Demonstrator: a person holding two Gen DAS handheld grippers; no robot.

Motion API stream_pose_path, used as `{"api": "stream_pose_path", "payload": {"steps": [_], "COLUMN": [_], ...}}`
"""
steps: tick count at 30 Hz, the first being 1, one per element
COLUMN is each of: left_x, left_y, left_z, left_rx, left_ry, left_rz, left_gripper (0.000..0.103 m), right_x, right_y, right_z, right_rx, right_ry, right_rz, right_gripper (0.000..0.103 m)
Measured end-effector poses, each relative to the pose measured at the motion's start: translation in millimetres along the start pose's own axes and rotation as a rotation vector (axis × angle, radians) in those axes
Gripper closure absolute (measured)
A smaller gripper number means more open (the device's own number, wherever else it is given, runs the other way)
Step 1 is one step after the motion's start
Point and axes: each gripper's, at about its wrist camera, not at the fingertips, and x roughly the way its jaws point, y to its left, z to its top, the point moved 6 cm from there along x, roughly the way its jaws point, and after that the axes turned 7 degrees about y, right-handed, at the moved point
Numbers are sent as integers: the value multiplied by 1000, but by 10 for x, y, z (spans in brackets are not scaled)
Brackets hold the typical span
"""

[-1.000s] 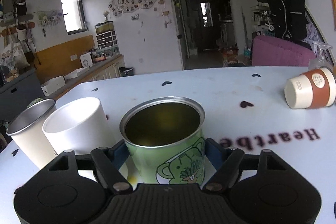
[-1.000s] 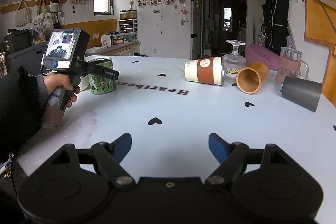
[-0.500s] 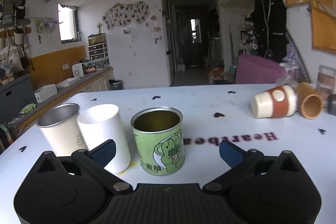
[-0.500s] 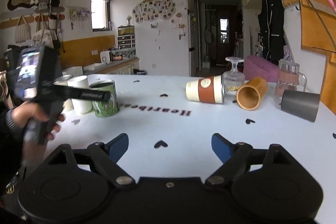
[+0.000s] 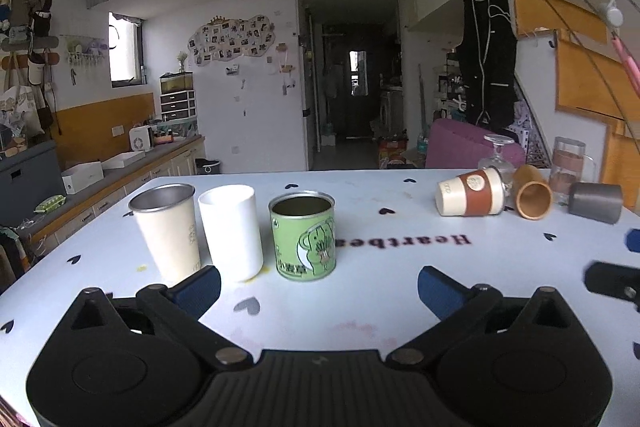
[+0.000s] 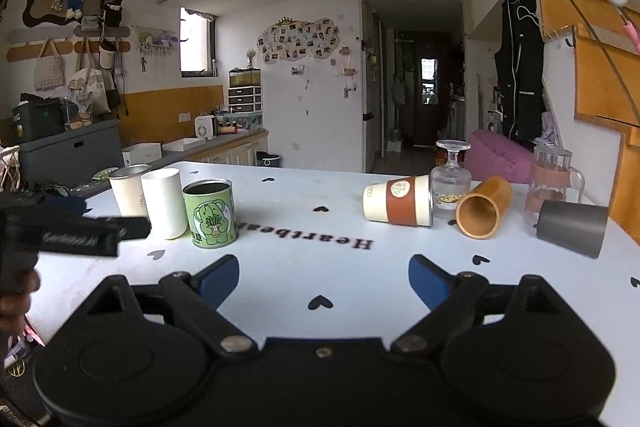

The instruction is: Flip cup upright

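Note:
Three cups stand upright in a row at the left of the white table (image 5: pixel 400 279): a steel cup (image 5: pixel 166 229), a white cup (image 5: pixel 232 231) and a green tin cup (image 5: pixel 303 235), which also shows in the right wrist view (image 6: pixel 211 213). Three cups lie on their sides at the right: a white cup with a brown sleeve (image 6: pixel 398 205), an orange cup (image 6: pixel 482 213) and a grey cup (image 6: pixel 572 227). My left gripper (image 5: pixel 319 289) is open and empty, a short way in front of the green cup. My right gripper (image 6: pixel 323 277) is open and empty above the table's middle.
An upside-down stemmed glass (image 6: pixel 451 183) and a glass jug with a brown band (image 6: pixel 552 179) stand behind the lying cups. A purple chair (image 6: pixel 498 161) is beyond the far edge. A counter (image 5: pixel 120 171) runs along the left.
My left gripper let go of the green cup, opened wide and drew back from it. The green cup stays upright. My right gripper rose and drew back slightly.

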Motion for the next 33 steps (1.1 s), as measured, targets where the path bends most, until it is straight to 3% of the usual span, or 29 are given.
{"api": "stream_pose_path", "payload": {"steps": [4, 8, 33], "left_x": [-110, -224, -350], "left_y": [32, 39, 80], "left_z": [-89, -155, -286], "left_rx": [-19, -30, -41], "left_ry": [-5, -15, -28], "left_rz": [8, 5, 3], "left_gripper": [0, 0, 0], "right_x": [17, 17, 44], "right_y": [25, 45, 105], "right_z": [-10, -5, -60], "right_rx": [-6, -16, -23], "right_ry": [10, 13, 15], "right_rz": [1, -7, -27], "right_gripper": [9, 0, 0]}}
